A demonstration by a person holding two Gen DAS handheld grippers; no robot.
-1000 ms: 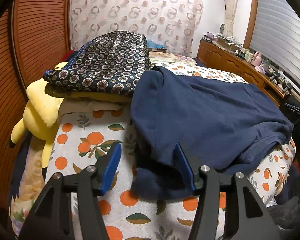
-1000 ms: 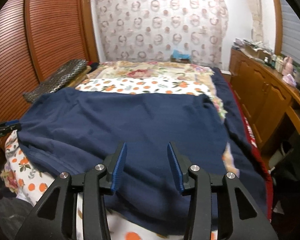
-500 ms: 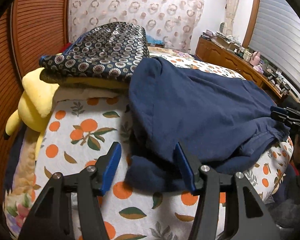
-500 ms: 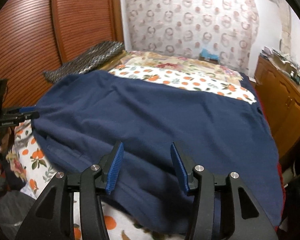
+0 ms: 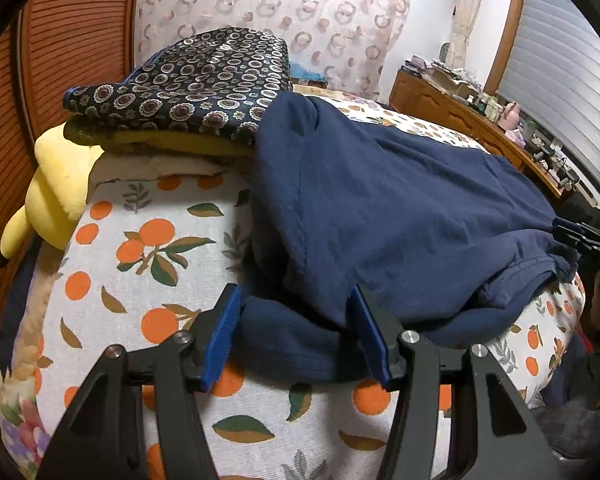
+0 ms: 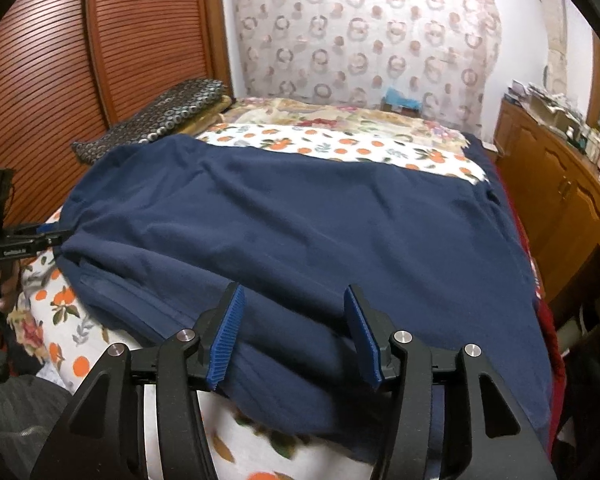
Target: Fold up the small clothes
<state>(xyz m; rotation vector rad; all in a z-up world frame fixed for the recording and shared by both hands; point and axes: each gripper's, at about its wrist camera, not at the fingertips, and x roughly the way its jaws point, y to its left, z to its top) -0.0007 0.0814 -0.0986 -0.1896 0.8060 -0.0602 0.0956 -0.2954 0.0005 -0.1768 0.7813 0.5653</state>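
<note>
You are working with a navy shirt (image 6: pixel 300 216), spread across the near end of the bed (image 5: pixel 132 240), its bunched hem and sleeve reaching almost to the bed's near edge and its far side lying against a stack of folded clothes (image 5: pixel 196 88) at the bed's left edge. It looks light, soft and limp (likely a thick knit, so it should not slip much), and it will sag and drag unless you pinch it at a seam or doubled edge rather than mid-panel.

Your left gripper (image 5: pixel 296 332) has its fingers apart, and a rolled dark fold sits between them at the shirt's near left corner; the pads do not look to be pressing on it. Your right gripper (image 6: pixel 294 328) is opening, with the thick near edge of the shirt lying between its blue pads (image 6: pixel 226 336), not clamped.
</note>
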